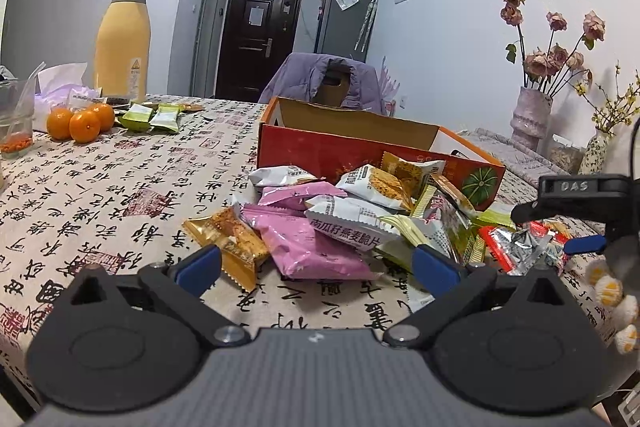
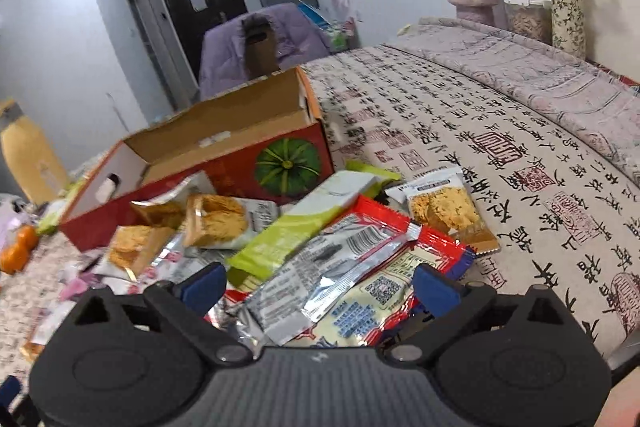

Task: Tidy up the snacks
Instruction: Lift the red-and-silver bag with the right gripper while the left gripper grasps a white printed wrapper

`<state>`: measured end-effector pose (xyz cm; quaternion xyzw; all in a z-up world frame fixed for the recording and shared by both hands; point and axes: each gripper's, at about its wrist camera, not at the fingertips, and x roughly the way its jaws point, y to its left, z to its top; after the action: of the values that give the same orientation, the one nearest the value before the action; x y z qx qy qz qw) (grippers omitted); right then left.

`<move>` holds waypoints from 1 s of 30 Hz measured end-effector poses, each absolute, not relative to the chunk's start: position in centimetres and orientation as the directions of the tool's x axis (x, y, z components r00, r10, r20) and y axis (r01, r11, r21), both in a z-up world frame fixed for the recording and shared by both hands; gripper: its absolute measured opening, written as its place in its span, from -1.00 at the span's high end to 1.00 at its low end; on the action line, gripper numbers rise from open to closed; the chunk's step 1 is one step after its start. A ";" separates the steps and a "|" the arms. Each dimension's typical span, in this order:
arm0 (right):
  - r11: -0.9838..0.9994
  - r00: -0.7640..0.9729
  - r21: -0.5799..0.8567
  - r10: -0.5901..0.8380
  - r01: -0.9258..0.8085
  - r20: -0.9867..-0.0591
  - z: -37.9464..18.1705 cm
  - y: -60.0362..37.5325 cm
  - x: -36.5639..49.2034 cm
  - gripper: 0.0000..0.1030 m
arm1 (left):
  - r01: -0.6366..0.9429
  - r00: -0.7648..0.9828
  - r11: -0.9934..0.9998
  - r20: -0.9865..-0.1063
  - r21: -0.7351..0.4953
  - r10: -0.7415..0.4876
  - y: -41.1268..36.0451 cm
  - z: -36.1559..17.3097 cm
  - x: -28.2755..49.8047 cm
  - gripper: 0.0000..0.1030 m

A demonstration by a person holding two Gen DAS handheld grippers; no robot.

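Note:
A pile of snack packets [image 1: 360, 215] lies on the calligraphy tablecloth in front of an open red cardboard box [image 1: 360, 143] with a pumpkin picture. My left gripper [image 1: 316, 267] is open, its blue pads either side of a pink packet [image 1: 316, 247] and next to an orange packet [image 1: 232, 239]. My right gripper [image 2: 320, 287] is open over a red and silver packet [image 2: 360, 267], with a green packet [image 2: 304, 223] just beyond. The box shows in the right wrist view [image 2: 224, 163], empty inside as far as I see. The right gripper also shows in the left wrist view [image 1: 576, 219].
Three oranges [image 1: 80, 121], a yellow flask [image 1: 122, 39], tissues and more green packets [image 1: 152, 117] stand at the far left. Flower vases [image 1: 530, 115] stand at the right. A chair with a purple jacket [image 1: 324, 79] is behind the table.

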<state>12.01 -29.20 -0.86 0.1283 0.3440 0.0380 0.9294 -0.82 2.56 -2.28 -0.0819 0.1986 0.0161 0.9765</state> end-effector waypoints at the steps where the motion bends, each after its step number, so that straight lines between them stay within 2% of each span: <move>1: 0.967 0.758 0.252 0.147 0.024 -0.636 -1.0 -29.0 12.2 -0.94 | -0.065 0.920 0.986 -0.392 -0.154 0.000 2.6 -2.3 -0.8 -1.00; 6: 0.981 0.750 0.192 0.104 0.031 -0.653 -1.4 -28.1 12.5 -0.91 | -0.065 0.919 0.985 -0.395 -0.159 -0.003 2.9 -2.3 -0.5 -1.00; 13: 0.992 0.760 0.125 0.108 -0.035 -0.641 -1.7 -27.7 11.7 -0.74 | -0.050 0.914 0.988 -0.405 -0.144 -0.013 2.8 -1.9 0.0 -1.00; 15: 0.991 0.764 0.117 0.123 -0.062 -0.633 -1.6 -27.9 11.3 -0.61 | -0.045 0.913 0.989 -0.408 -0.139 -0.016 2.8 -1.8 0.2 -1.00; 17: 0.988 0.772 0.112 0.152 -0.105 -0.617 -1.3 -28.0 10.7 -0.28 | -0.045 0.907 0.991 -0.421 -0.130 -0.014 2.9 -1.8 0.6 -1.00; 22: 0.980 0.777 0.106 0.197 -0.168 -0.598 -0.8 -28.6 9.6 0.10 | -0.062 0.891 0.992 -0.455 -0.107 0.007 3.4 -1.8 1.4 -1.00; 24: 0.978 0.773 0.101 0.208 -0.185 -0.600 -0.7 -28.9 9.4 0.11 | -0.075 0.888 0.992 -0.460 -0.098 0.021 4.0 -1.7 1.6 -1.00; 27: 0.978 0.772 0.109 0.207 -0.178 -0.601 -0.6 -29.3 9.3 0.02 | -0.087 0.885 0.993 -0.464 -0.083 0.039 5.1 -1.4 1.9 -1.00; 30: 0.981 0.779 0.134 0.194 -0.141 -0.597 -0.4 -29.5 9.2 -0.26 | -0.095 0.876 0.993 -0.480 -0.074 0.048 6.1 -1.0 2.4 -1.00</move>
<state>9.22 -29.52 -0.40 0.0411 0.3205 0.0889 0.9422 2.41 6.10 -1.02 -0.0475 0.2465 0.0368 0.9673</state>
